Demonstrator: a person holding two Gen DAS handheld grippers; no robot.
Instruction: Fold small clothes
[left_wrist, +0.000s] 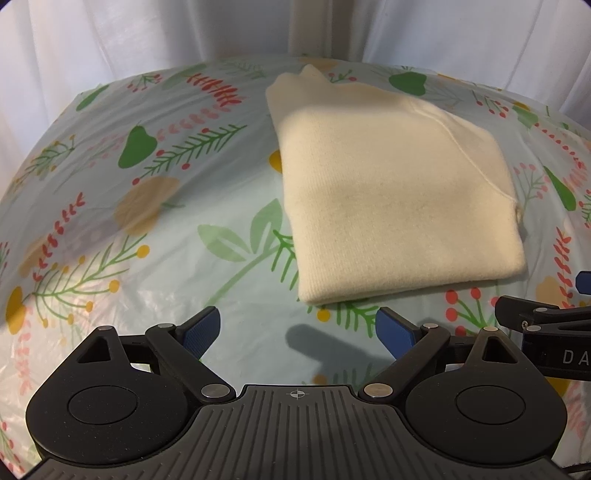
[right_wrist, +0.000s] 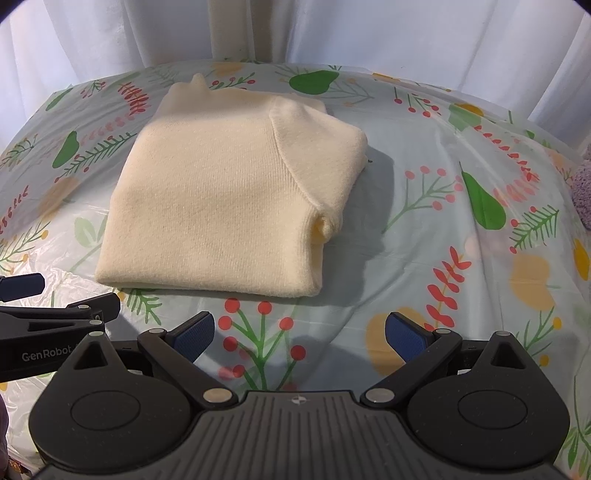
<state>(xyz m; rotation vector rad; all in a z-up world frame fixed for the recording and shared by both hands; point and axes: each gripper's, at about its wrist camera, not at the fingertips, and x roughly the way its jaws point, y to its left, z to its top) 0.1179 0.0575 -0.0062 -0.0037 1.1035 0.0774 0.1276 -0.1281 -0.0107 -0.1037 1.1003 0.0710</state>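
1. Cream sweater (left_wrist: 391, 192) lies folded on the floral counter (left_wrist: 147, 206), just ahead of both my tongs.
2. My left tongs (left_wrist: 297, 332) are spread wide and hold nothing.
3. My right tongs (right_wrist: 299, 338) are spread wide too, beside the left, clear of the sweater.

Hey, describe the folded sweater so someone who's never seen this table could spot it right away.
Start at the table covered by a pale plastic cloth printed with leaves and berries, white curtains behind it. Near its middle lies a cream knitted sweater, folded into a thick rectangle. It is the only plain, unpatterned thing there, unlike the fuzzy lilac item at the right edge.
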